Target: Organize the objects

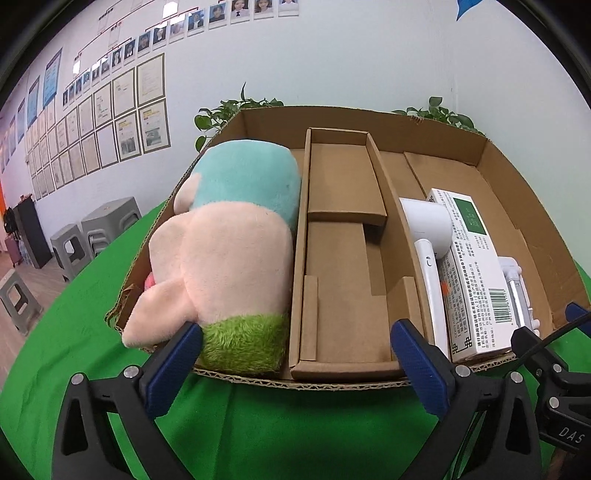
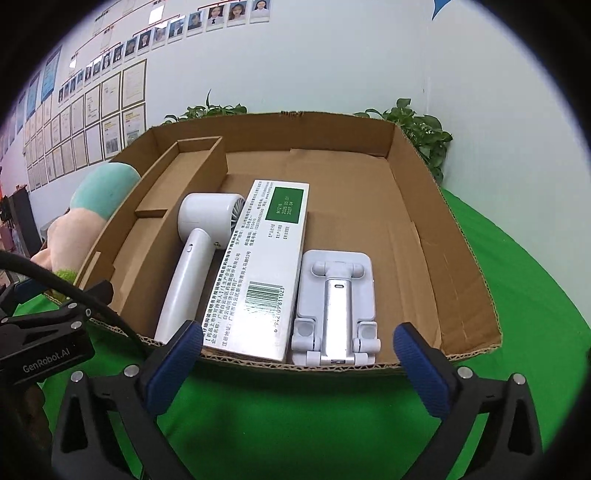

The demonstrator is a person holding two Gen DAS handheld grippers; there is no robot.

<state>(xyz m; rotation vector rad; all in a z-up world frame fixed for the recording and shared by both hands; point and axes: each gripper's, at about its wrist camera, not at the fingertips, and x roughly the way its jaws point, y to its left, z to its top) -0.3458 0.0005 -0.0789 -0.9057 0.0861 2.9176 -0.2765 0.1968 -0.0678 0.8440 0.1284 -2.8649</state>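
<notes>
Underneath, a green cloth (image 2: 517,295) covers the table; framed papers (image 1: 122,110) line the white wall. A cardboard tray (image 2: 424,206) holds a plush toy (image 1: 229,240) along its left edge, then an empty divider channel (image 1: 340,288), then a white hand fan (image 2: 192,251), a medicine box (image 2: 266,266) and a folding stand (image 2: 336,306). The left gripper (image 1: 295,354) and the right gripper (image 2: 295,354) gape wide and empty at the near edge.

This looks like an office set up for recording. On the far left wall hang rows of framed certificates (image 1: 110,110), with a line of staff portrait photos (image 1: 207,16) above them. Grey plastic stools (image 1: 92,232) stand on the floor at left. The table wears a bright green cloth (image 1: 74,354), and potted plants (image 2: 417,129) sit against the far wall; the dark shape at far left may be a cabinet.
</notes>
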